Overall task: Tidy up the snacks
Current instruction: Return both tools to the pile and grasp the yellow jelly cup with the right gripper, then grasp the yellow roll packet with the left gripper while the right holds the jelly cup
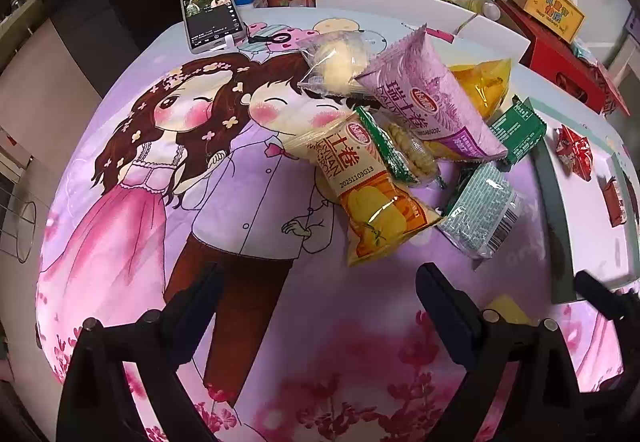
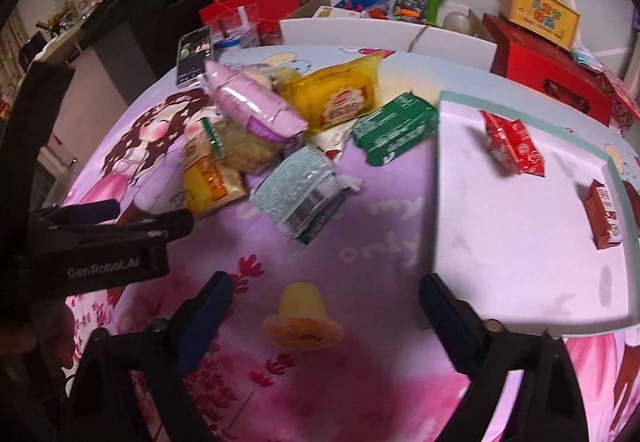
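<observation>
The person is holding both grippers above a table covered with a cartoon cloth [image 1: 120, 170]. The left gripper [image 1: 318, 306] is hanging with its jaws wide apart and empty, facing the pile of snacks [image 1: 404, 146]. The right gripper [image 2: 326, 316] is also standing wide apart, and it is holding nothing. Between its fingers, lower on the cloth, a small yellow jelly cup [image 2: 300, 322] is lying on its side, apart from both pads.

The snacks are mostly lying in one heap in the middle of the table: a yellow roll pack [image 1: 376, 198], a purple roll pack [image 1: 432, 98], a green packet [image 2: 394, 128] and a pale green packet [image 2: 306, 190]. The white tray [image 2: 520, 262] is lying on the right side, and two red packets [image 2: 514, 148] are already lying in it.

The next move is probably taking the jelly cup to the tray. The cup looks round and smooth, so it may be rolling away or slipping out if the fingers are closing off its middle. A hard squeeze may be breaking its thin lid. The left gripper is also close to the right one, so the two may be bumping each other.
</observation>
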